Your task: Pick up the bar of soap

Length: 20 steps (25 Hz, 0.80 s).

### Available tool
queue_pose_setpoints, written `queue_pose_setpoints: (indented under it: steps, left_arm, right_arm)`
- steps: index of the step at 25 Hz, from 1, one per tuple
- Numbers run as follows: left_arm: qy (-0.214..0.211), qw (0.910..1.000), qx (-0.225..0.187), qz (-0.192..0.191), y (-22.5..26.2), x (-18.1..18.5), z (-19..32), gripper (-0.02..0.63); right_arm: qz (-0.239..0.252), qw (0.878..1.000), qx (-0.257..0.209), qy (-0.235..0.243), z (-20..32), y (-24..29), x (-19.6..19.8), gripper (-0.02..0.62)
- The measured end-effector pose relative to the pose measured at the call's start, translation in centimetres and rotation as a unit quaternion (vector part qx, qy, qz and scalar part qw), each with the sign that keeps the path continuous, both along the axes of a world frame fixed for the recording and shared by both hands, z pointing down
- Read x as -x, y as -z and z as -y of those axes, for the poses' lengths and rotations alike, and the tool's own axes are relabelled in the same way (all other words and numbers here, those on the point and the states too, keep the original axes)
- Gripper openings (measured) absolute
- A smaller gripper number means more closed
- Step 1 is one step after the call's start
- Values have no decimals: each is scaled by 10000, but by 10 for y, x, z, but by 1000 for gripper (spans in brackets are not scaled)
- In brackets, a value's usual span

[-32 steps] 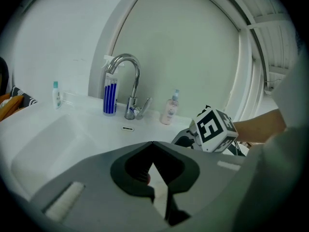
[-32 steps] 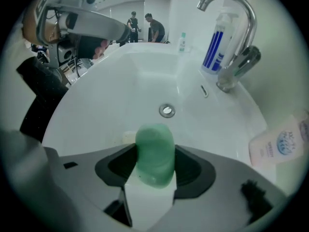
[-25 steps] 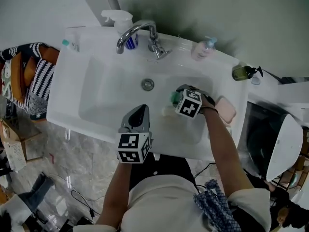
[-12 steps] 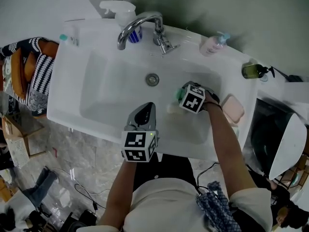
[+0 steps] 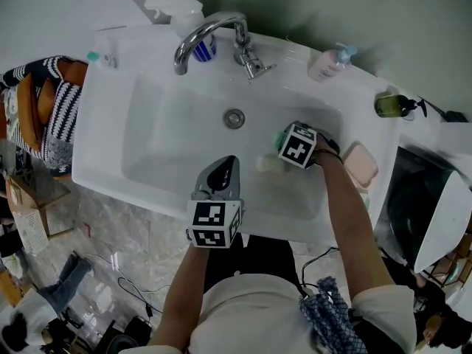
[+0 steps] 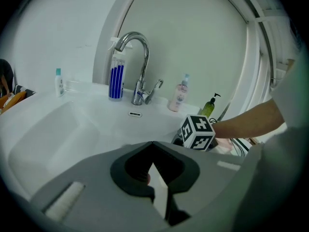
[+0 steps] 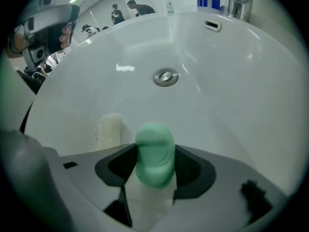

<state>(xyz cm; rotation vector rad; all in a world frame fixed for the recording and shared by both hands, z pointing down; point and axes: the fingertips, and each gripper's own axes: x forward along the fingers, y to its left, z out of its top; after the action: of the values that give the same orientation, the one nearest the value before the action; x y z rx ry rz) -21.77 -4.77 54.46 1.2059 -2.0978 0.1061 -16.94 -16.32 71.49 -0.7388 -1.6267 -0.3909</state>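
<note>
My right gripper (image 5: pixel 282 141) hangs low over the right side of the white sink basin (image 5: pixel 147 131), shut on a green bar of soap (image 7: pixel 154 151) that stands up between its jaws. The same green soap (image 5: pixel 279 139) shows just left of the gripper's marker cube. A cream bar of soap (image 7: pixel 110 129) lies on the basin floor just left of the gripper, also seen as a pale bar (image 5: pixel 268 163). My left gripper (image 5: pixel 223 167) hovers over the basin's front edge, shut and holding nothing (image 6: pixel 153 170).
The drain (image 5: pixel 234 118) sits mid-basin under the chrome faucet (image 5: pixel 205 34). On the rim stand a spray bottle (image 5: pixel 190 22), a pink pump bottle (image 5: pixel 329 63), a green bottle (image 5: pixel 394 106) and a pink soap dish (image 5: pixel 361 165). A striped cloth (image 5: pixel 40 116) hangs at the left.
The head camera has shifted a little. Both grippers keep their places over the basin, the right one still holding the green soap.
</note>
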Motion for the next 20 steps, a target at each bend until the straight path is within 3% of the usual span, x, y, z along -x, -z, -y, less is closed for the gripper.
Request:
queue_pose_setpoints:
  steps: [10, 20]
  left_arm:
    - [-69, 9999, -67, -33, -1, -6, 9, 9]
    - [-13, 10000, -26, -75, -3, -6, 5, 9]
  right_arm:
    - [-130, 9996, -239, 76, 3, -6, -4, 245]
    - [196, 9996, -206, 26, 0, -5, -2, 245]
